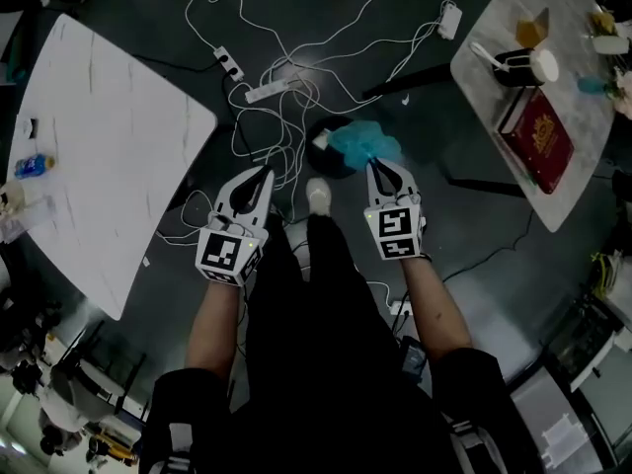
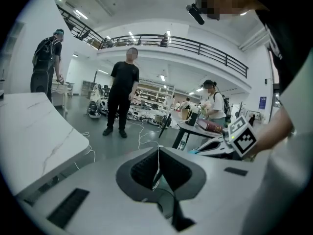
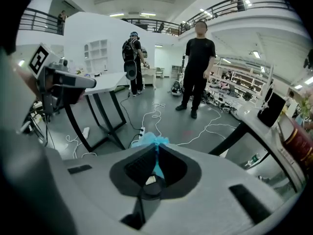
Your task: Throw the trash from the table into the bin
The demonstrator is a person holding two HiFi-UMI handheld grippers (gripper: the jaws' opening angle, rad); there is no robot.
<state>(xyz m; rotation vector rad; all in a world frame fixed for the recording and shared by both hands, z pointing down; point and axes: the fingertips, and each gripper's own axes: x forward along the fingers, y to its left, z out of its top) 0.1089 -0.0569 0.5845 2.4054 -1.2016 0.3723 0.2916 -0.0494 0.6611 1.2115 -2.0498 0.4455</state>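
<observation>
Darkness hides most of the round black bin [image 1: 326,163], which stands on the floor just ahead of and below the right gripper [image 1: 374,166]. A pale scrap is seen at its near left edge, but whether it lies inside cannot be told. The crumpled blue trash [image 1: 363,144] is held over the bin's right half, off the table.

The right gripper's jaws are closed tight on that trash, which is seen bunched at their tips in the right gripper view [image 3: 152,141]. The left gripper [image 1: 265,173] is held level with it, well apart to its left. Its jaws are pressed together with nothing between them, as its own view shows [image 2: 158,152].

A white table [image 1: 109,136] lies to the left of the left gripper, its nearest edge close beside it. A marble table [image 1: 513,28], loaded with a red book [image 1: 538,138] and a black cup [image 1: 513,67], stands well off to the right of the right gripper. White cables [image 1: 286,97] are strewn across the floor ahead of both grippers, beyond the bin. Open floor is left between the two tables.
</observation>
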